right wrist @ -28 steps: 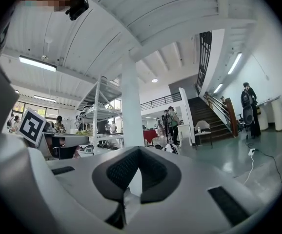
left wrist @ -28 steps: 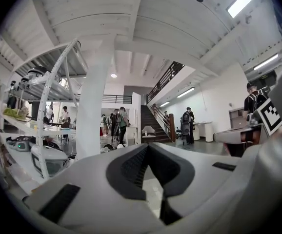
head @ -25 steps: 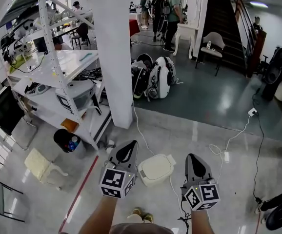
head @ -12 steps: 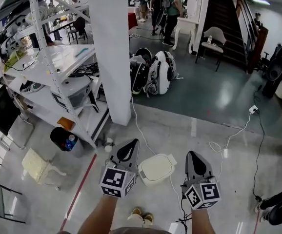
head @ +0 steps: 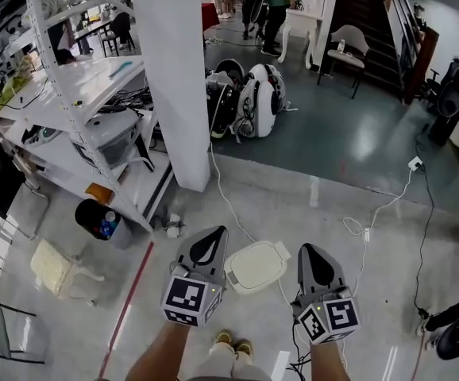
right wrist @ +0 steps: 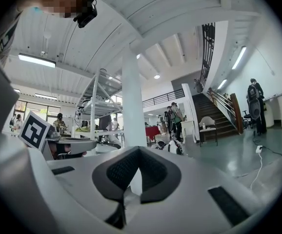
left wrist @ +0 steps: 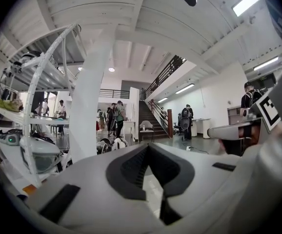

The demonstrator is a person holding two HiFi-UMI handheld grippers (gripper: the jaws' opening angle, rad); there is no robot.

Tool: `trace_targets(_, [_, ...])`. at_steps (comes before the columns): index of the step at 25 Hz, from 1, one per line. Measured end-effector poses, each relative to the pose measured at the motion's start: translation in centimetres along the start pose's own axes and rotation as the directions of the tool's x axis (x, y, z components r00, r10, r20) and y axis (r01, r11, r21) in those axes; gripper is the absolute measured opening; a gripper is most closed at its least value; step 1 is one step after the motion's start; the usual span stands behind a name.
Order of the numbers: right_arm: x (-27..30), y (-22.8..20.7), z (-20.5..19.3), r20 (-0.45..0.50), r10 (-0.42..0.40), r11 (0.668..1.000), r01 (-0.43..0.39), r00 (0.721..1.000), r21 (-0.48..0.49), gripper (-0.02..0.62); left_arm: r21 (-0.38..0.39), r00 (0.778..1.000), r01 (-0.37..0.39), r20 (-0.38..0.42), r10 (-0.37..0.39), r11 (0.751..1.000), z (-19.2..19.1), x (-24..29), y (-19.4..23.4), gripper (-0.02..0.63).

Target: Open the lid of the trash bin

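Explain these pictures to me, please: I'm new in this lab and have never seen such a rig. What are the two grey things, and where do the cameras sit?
There is no robot arm here. A person holds a claw in each hand. The head view looks down from the person's head at the left claw, the right claw and, between them, a white trash bin on the floor with its lid closed. The other two pictures come from cameras riding on each claw, looking along its jaws. Both claws are shut and hold nothing.
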State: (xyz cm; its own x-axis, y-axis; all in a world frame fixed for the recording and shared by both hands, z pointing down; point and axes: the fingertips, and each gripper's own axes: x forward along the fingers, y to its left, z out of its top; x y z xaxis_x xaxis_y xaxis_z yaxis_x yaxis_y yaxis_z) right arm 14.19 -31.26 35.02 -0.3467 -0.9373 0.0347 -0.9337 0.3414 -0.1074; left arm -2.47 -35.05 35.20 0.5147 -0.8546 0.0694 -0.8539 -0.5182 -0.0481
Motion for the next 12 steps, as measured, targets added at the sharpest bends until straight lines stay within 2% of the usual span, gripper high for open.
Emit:
trace_targets(6, [0.7,-0.1,-2.8,-0.034,-0.003,1.0,0.003,0.999,0.015,0.034,-0.025,1.0,0.013,-0.021,-0.014,1.0,-3.4,0.4,-0.1,0.0])
trace_targets(12, [1.0,-0.2,-7.0,-0.08,-0.002,1.0,0.004,0.997,0.029,0.034,-0.009,0.999,0.027,-0.047,-0.027,1.0,-7.4,0.9,-0.3,0.0])
